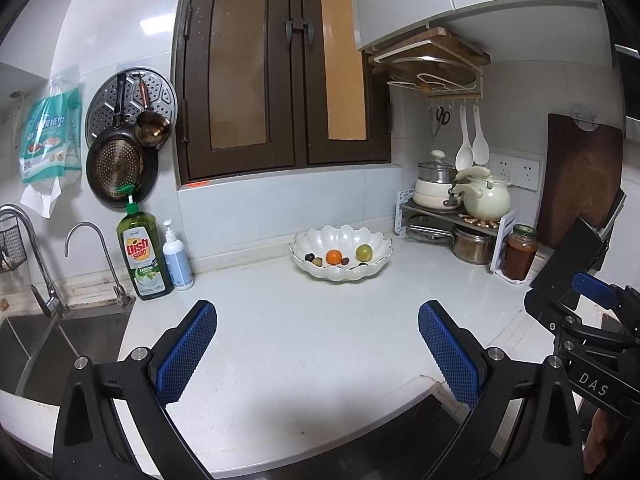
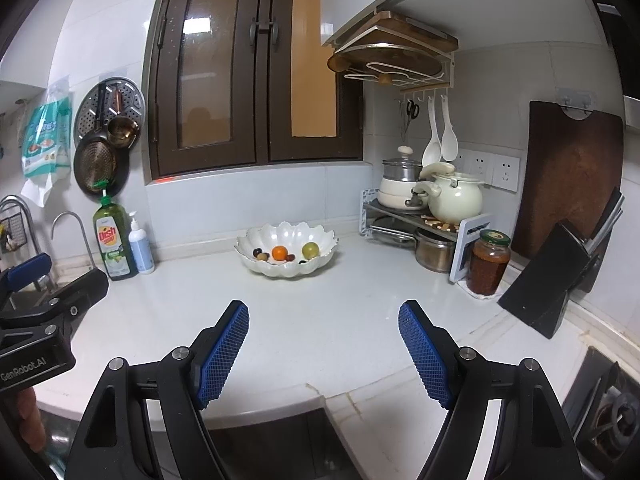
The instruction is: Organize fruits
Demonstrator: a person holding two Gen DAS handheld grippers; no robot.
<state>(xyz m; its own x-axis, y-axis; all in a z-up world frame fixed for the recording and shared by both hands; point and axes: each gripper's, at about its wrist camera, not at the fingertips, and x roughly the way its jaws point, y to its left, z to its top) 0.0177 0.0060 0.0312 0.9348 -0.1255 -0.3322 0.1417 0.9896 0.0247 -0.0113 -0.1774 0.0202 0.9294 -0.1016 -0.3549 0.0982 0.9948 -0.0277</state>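
Far back on the bench (image 1: 280,320) sat the bowl (image 1: 341,240) of fruit, so both wide-open, empty tools, left (image 1: 318,354) and right (image 2: 323,354), needed a slow, straight reach.

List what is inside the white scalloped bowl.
The white bowl holds an orange fruit, a green fruit and several small dark and tan fruits. The near rim hides the bowl's front floor.

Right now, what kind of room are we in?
A home kitchen, most likely: there is a sink with a tap, dish soap on the white counter, and pots on a corner rack.
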